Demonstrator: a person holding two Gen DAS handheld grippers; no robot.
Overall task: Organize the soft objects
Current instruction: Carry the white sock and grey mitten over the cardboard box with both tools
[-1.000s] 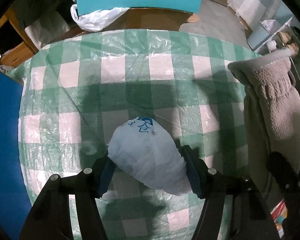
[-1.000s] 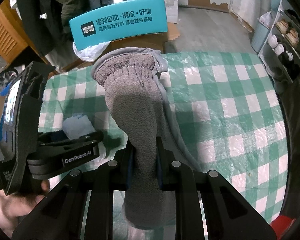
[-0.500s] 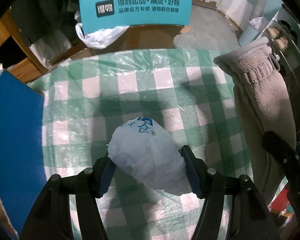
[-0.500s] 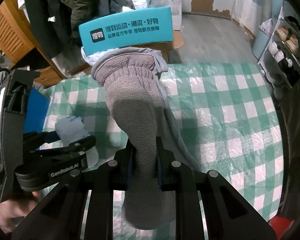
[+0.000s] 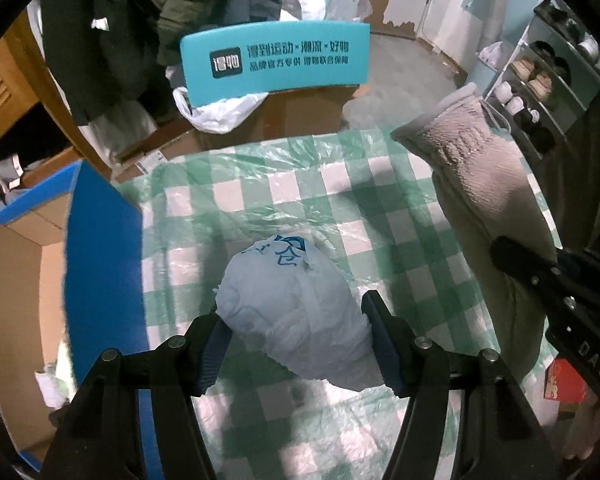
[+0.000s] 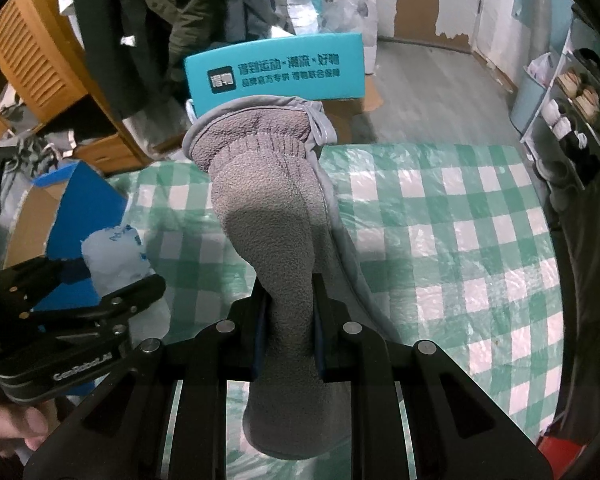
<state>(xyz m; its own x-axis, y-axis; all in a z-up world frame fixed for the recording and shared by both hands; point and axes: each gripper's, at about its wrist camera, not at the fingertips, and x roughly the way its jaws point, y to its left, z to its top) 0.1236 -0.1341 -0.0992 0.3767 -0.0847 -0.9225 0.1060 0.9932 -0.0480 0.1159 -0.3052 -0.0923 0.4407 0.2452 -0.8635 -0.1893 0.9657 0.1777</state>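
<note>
Left wrist view shows the left gripper (image 5: 296, 336) with its jaws clenched on a soft white plastic-wrapped bundle (image 5: 296, 312), held clear above the green checked cloth of the desk (image 5: 340, 200); the grip sits around the bundle's middle, which likely keeps the limp wrapping from slipping out. Just to the left stands an open cardboard box (image 5: 24, 280) with a blue flap (image 5: 100, 264), and the bundle hangs close to that flap, so the box looks like the place where the soft things are meant to go. In the right wrist view the right gripper (image 6: 288, 328) has its jaws pinched tight on a grey fleece glove (image 6: 268, 216), cuff pointing away from the camera and the lower end drooping below the jaws. Holding one item in each gripper probably lets both be carried to the box together.
</note>
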